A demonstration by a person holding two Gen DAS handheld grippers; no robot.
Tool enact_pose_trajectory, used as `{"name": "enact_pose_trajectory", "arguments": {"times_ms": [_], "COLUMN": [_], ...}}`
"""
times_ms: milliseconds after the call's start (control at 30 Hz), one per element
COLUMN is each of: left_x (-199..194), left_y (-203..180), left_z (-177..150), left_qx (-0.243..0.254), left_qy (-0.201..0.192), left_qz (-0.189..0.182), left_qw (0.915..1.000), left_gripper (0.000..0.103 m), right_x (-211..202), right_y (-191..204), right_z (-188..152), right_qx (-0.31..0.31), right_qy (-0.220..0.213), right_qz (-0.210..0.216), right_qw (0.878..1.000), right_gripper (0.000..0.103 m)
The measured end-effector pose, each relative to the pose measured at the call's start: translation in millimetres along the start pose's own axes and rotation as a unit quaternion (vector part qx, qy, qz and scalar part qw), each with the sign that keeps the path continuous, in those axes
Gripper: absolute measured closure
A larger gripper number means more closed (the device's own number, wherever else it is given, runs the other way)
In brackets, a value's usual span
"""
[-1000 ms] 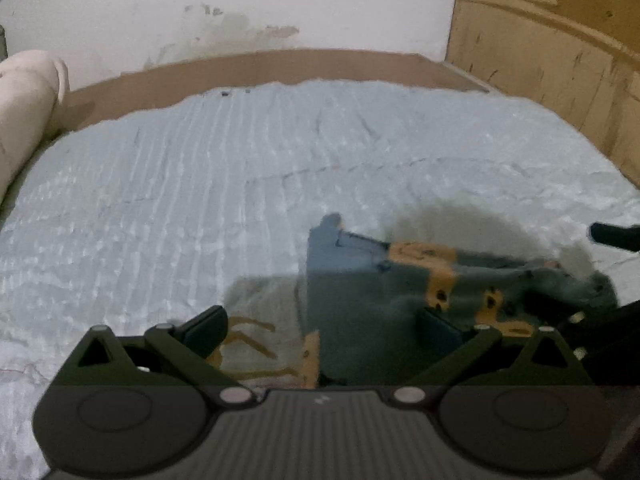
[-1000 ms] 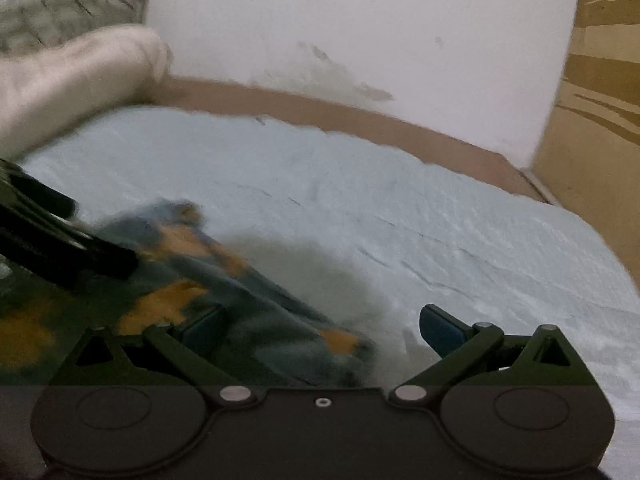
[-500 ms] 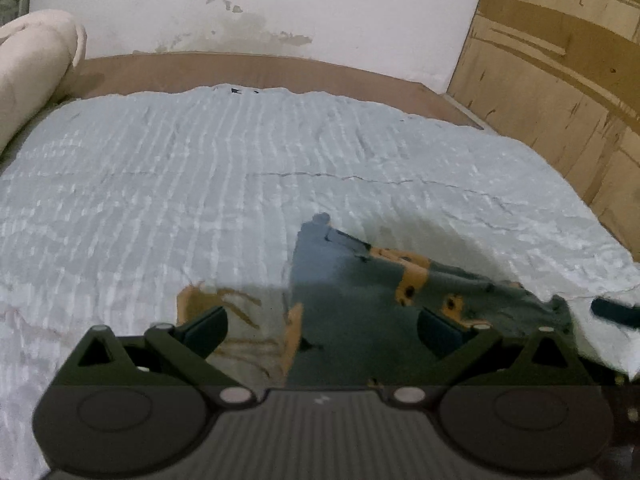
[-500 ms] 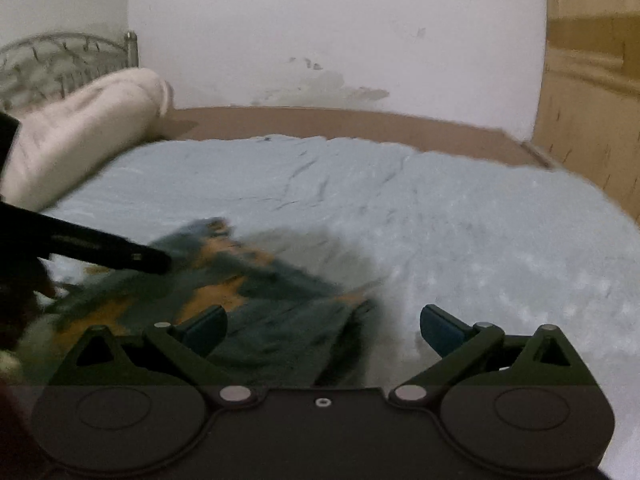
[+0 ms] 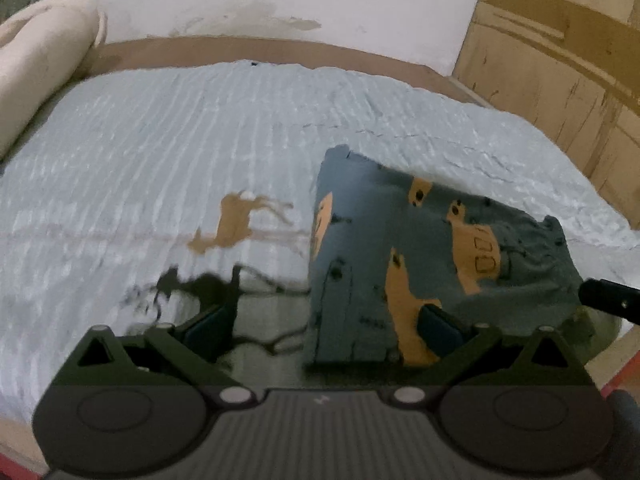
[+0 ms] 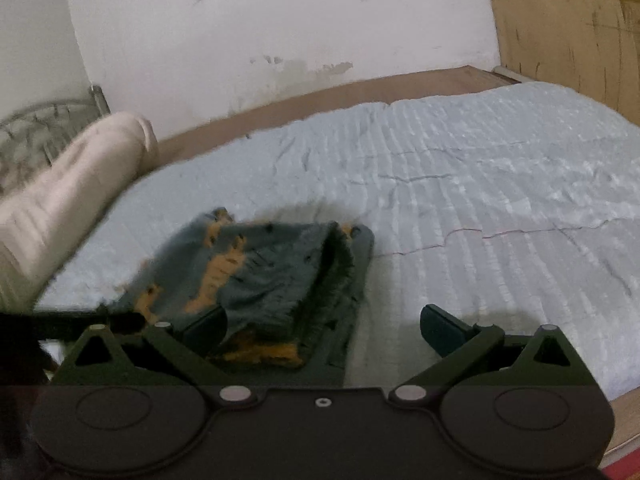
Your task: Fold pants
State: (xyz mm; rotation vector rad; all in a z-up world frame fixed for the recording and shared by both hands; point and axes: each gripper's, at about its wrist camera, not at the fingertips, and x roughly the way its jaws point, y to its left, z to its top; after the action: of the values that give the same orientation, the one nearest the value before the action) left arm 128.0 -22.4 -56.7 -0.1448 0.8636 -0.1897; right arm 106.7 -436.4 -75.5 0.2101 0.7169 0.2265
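The pants (image 5: 420, 252) are grey-blue with orange animal prints and lie folded into a compact rectangle on the pale blue bedspread (image 5: 200, 152). In the right wrist view the pants (image 6: 272, 272) lie left of centre, with the stacked layers showing at the near edge. My left gripper (image 5: 324, 326) is open and empty, held above the near left edge of the pants. My right gripper (image 6: 324, 326) is open and empty, above the near right edge of the pants. A dark finger of the right gripper (image 5: 612, 300) shows at the right edge of the left wrist view.
A cream bolster pillow (image 6: 76, 188) lies along the left side of the bed. A metal headboard (image 6: 36, 128) stands behind it. A white wall is at the back and wooden panels (image 5: 560, 64) at the right. A printed deer (image 5: 236, 224) marks the bedspread.
Both grippers have drawn back and risen from the pants. The pants, held up and bunched a second ago, now lie flat and folded on the bedspread.
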Motion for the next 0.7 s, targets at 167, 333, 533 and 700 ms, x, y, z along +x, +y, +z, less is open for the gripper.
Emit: {"name": "enact_pose_trajectory", "arguments": {"times_ms": [167, 333, 533, 700], "left_x": [-9.1, -15.2, -14.6, -18.0], "left_y": [3.7, 3.8, 6.8, 11.3], "left_z": [-1.9, 8.7, 12.1, 9.9], "left_qx": [0.003, -0.009, -0.03, -0.04], "left_qy": [-0.003, -0.018, -0.021, -0.015], "left_qz": [-0.004, 0.021, 0.033, 0.029], "left_qw": [1.0, 0.9996, 0.9988, 0.9987], "left_gripper": [0.0, 0.0, 0.0, 0.0], "right_x": [9.5, 0.1, -3.9, -2.9], "right_y": [-1.4, -1.5, 5.9, 8.5], "right_z": [-8.2, 3.5, 11.4, 11.9], "right_qx": [-0.029, -0.024, -0.027, -0.029], "right_qy": [0.026, 0.011, 0.004, 0.008], "right_qz": [-0.032, -0.019, -0.013, -0.011], "right_qw": [0.999, 0.999, 1.0, 1.0], "right_gripper": [0.001, 0.001, 0.001, 0.001]}}
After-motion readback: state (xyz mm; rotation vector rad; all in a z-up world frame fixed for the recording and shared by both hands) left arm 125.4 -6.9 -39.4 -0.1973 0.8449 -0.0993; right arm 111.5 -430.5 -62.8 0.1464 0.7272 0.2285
